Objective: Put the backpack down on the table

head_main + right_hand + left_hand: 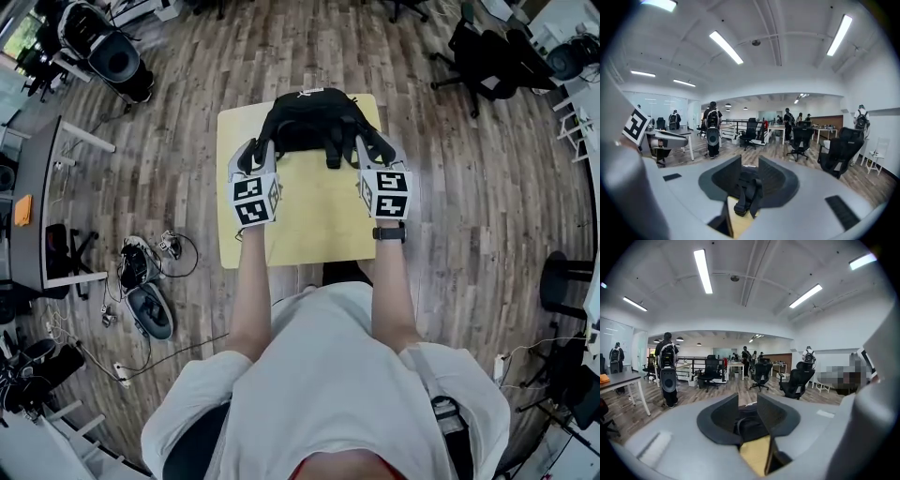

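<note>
Head view alone shows backpack (305, 122) at table's (309, 225) far end, left gripper (266, 147) and right gripper (367, 142) clamped on its sides, right gripper view catches buckled strap (746, 197) pinched, white mark (310, 92) unreadable

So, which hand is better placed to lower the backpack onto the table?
Right, probably: the right tongs pinch a strap of the backpack above the table. The left tongs reach it too, but their grip is unclear.
</note>
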{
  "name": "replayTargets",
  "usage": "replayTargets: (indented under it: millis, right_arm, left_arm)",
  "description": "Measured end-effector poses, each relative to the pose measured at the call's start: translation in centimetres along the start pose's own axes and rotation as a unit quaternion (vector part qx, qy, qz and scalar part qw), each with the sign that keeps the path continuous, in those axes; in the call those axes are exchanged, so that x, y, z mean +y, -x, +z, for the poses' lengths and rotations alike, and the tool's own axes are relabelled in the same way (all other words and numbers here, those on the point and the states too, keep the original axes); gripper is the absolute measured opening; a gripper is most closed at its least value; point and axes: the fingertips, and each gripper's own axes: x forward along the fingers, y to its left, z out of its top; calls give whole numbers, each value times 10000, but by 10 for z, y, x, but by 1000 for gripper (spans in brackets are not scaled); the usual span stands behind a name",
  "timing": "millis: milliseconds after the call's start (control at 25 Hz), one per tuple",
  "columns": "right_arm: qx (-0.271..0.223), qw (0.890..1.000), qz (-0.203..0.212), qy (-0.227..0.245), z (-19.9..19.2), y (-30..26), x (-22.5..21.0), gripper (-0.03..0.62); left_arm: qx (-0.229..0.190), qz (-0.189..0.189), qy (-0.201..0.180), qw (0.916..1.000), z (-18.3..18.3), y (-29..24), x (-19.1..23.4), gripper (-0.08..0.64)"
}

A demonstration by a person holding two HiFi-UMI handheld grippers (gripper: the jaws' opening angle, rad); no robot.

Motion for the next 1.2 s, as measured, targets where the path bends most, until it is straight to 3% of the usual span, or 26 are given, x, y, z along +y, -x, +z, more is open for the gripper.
replayTargets:
  millis: [560, 1200]
  right_arm:
    - [-1039, 9943, -246, 17, 71, 76, 7, 26]
    - [-1336, 9892, -194, 565, 101, 124, 41, 12]
  left_arm:
    - [-1165, -72, -401, 9923, 80, 69, -16, 20]
    - [-1612, -482, -337, 9852, 103, 119, -40, 11]
